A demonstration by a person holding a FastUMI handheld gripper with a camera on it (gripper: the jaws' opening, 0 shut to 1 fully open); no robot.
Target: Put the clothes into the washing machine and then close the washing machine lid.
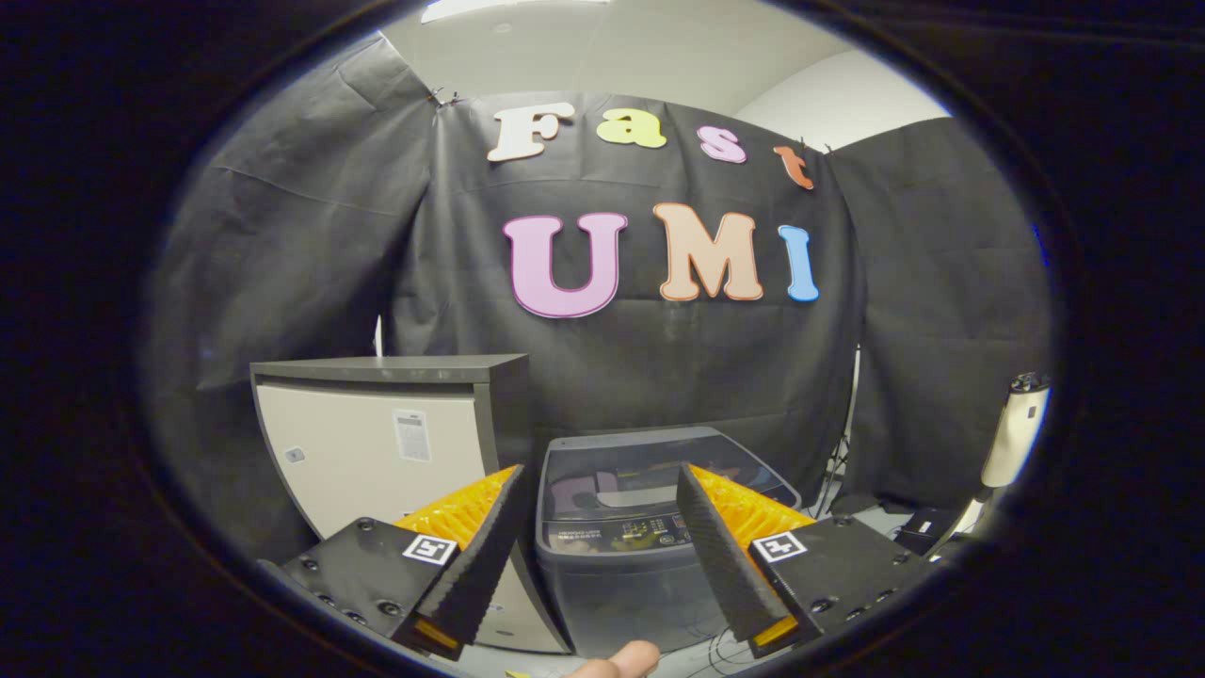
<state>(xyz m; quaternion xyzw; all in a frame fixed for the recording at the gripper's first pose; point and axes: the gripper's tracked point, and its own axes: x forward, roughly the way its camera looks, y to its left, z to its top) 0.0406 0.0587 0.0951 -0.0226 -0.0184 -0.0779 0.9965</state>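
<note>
A grey top-loading washing machine (621, 527) stands on the floor beyond my fingers, seen through the gap between them. Its dark glass lid (650, 461) lies flat and shut, reflecting the booth. A control panel (621, 537) runs along its front edge. My gripper (602, 490) is held well short of the machine, open, with nothing between its black ridged pads (490, 556). A person's fingertip (617, 662) shows just below the fingers. No clothes are seen.
A beige cabinet with a dark top (386, 424) stands just left of the machine. To the right lean a cream-coloured appliance (1012, 433) and some cables on the floor (904, 527). Black cloth walls close the booth behind.
</note>
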